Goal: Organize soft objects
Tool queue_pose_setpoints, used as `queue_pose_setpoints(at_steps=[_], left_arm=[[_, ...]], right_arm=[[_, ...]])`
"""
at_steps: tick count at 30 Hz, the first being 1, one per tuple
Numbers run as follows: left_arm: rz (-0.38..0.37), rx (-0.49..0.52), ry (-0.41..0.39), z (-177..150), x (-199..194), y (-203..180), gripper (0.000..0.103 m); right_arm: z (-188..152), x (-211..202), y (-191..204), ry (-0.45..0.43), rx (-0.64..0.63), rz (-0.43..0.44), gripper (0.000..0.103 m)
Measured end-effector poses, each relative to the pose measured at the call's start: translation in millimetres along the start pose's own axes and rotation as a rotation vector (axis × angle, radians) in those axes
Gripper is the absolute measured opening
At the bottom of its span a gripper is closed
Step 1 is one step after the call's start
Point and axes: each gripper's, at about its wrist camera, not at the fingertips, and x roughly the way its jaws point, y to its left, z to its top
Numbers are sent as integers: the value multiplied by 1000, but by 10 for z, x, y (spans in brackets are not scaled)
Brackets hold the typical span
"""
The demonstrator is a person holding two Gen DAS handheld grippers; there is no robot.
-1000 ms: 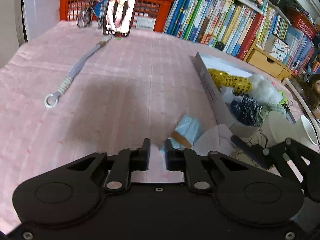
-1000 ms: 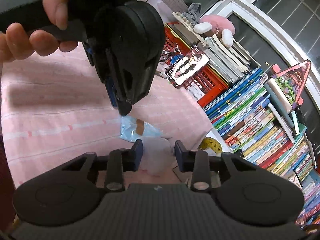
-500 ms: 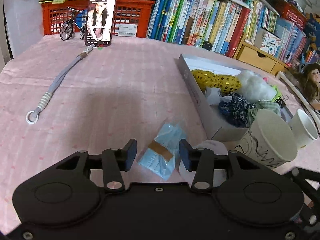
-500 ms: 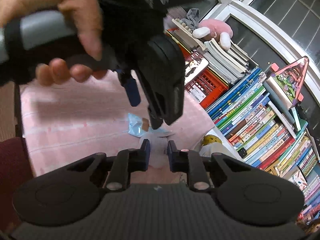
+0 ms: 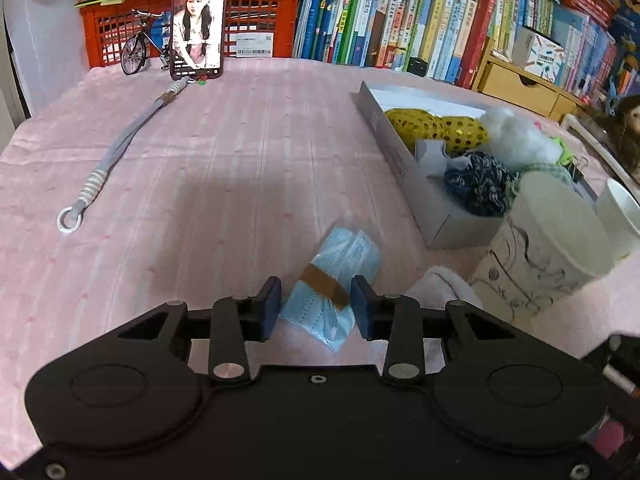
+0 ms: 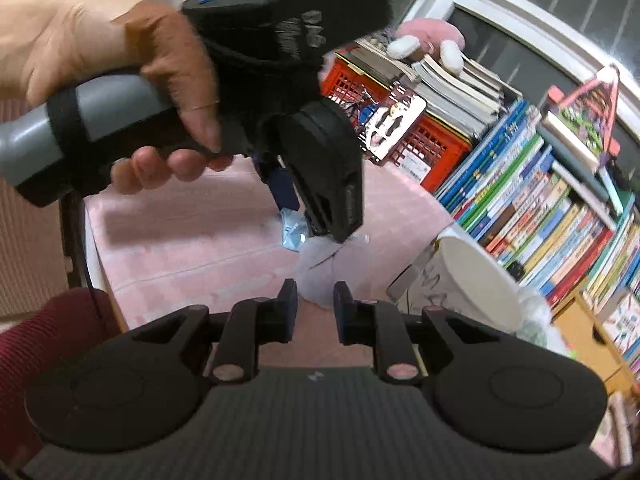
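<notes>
A pack of light blue face masks (image 5: 332,276) with a brown tape band lies on the pink tablecloth (image 5: 224,184). My left gripper (image 5: 317,306) straddles it, a fingertip on each side, and its jaws are closing; I see no pad pressing on the pack. In the right wrist view a hand holds the left gripper (image 6: 314,220) over the pack (image 6: 294,234). A pale fluffy soft thing (image 6: 320,276) lies right of the pack (image 5: 436,284). My right gripper (image 6: 316,304) points at it, jaws opening, its near edge just between the tips.
A grey box (image 5: 404,160) at right holds a yellow sequined piece (image 5: 436,124), white fluff (image 5: 516,132) and a dark blue scrunchie (image 5: 476,184). A tipped paper cup (image 5: 552,240) lies beside it. A grey strap (image 5: 116,148), phone (image 5: 198,24), red crate (image 5: 260,12) and books stand behind.
The left gripper's jaws opened and came down around the mask pack, then narrowed a little. The right gripper's jaws closed, then parted slightly, and moved nearer the pale soft thing.
</notes>
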Motion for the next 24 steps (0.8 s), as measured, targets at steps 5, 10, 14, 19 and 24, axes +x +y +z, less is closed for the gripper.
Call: queue_pose_setpoints(at_steps=[5,10,14,19,24], left_arm=[[6,23,-7,-136,-125,19,36],[6,33,-2,-258,-257,35,36],[0,52,12,-316,-334,21,36],[-2,52,15,-331,-355,13,36],[-3,64,10,-335,-364,12,37]], right_arm=[[-65,-66,-57,-21,74,1,44],[-98,-86,-92,-38,117,14,57],[-90,-98,-61,-61,99,22,65],[-69,-56,-51,-77,83,44,66],[-45,2,-48,-89,54,55,60]])
